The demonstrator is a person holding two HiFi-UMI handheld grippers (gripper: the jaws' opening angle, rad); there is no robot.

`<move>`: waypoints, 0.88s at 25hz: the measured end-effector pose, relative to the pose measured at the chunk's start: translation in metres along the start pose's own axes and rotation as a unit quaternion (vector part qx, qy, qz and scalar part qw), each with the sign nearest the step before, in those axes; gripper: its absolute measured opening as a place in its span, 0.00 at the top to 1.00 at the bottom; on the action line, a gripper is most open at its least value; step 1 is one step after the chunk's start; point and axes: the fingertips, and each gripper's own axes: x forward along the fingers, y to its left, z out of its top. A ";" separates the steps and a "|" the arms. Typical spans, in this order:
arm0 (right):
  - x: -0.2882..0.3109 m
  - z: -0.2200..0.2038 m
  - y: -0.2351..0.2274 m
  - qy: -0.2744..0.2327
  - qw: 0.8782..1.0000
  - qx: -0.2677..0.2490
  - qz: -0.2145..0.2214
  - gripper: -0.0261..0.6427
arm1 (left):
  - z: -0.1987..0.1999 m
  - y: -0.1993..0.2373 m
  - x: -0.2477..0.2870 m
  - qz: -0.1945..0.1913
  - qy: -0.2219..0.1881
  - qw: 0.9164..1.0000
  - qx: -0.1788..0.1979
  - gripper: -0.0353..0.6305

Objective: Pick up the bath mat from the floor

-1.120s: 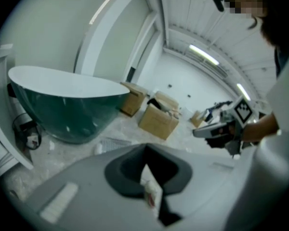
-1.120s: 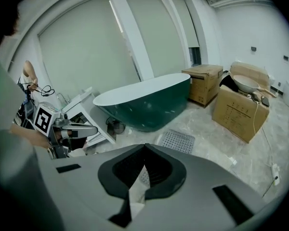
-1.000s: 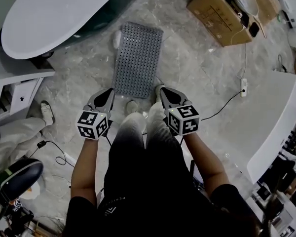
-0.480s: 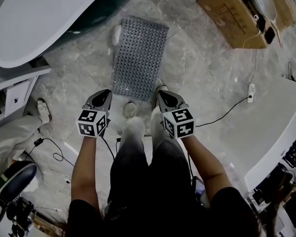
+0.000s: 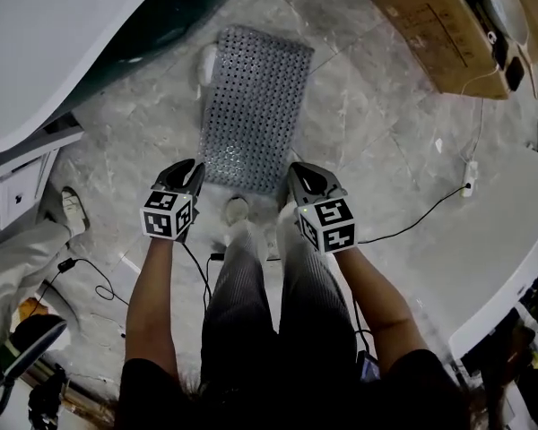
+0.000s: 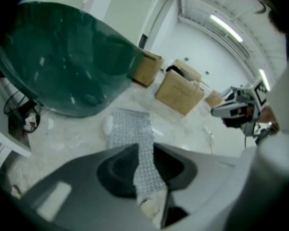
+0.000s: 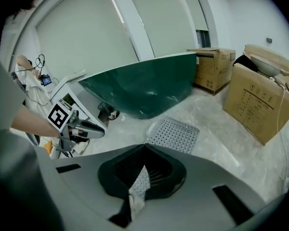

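Note:
The bath mat (image 5: 255,106) is a grey perforated rectangle lying flat on the marble floor beside the tub; it also shows as the mat (image 6: 130,129) and the mat (image 7: 176,134) in the two gripper views. My left gripper (image 5: 190,168) hangs above the floor just off the mat's near left corner. Its jaws have just been opening and stand apart with nothing between them. My right gripper (image 5: 298,172) hovers at the near right corner, its jaw tips together and empty. Neither touches the mat. My feet (image 5: 237,210) stand at its near edge.
A dark green bathtub (image 5: 63,34) with a white inside lies left of the mat. Cardboard boxes (image 5: 439,25) stand far right, with a power strip (image 5: 471,173) and cable. A white cabinet (image 5: 18,177), a bystander's shoe (image 5: 72,209) and a white counter (image 5: 493,249) flank me.
Both grippers have come down toward the floor and closer to the mat's near corners. The left jaws have parted.

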 end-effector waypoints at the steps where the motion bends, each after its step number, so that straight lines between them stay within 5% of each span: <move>1: 0.008 -0.005 -0.006 0.000 1.000 0.000 -0.001 0.97 | -0.004 0.005 0.010 0.001 0.003 1.000 0.002 0.80; 22: 0.174 -0.117 -0.093 0.013 1.000 -0.013 -0.003 0.97 | -0.090 0.100 0.199 0.043 0.023 0.999 -0.008 0.74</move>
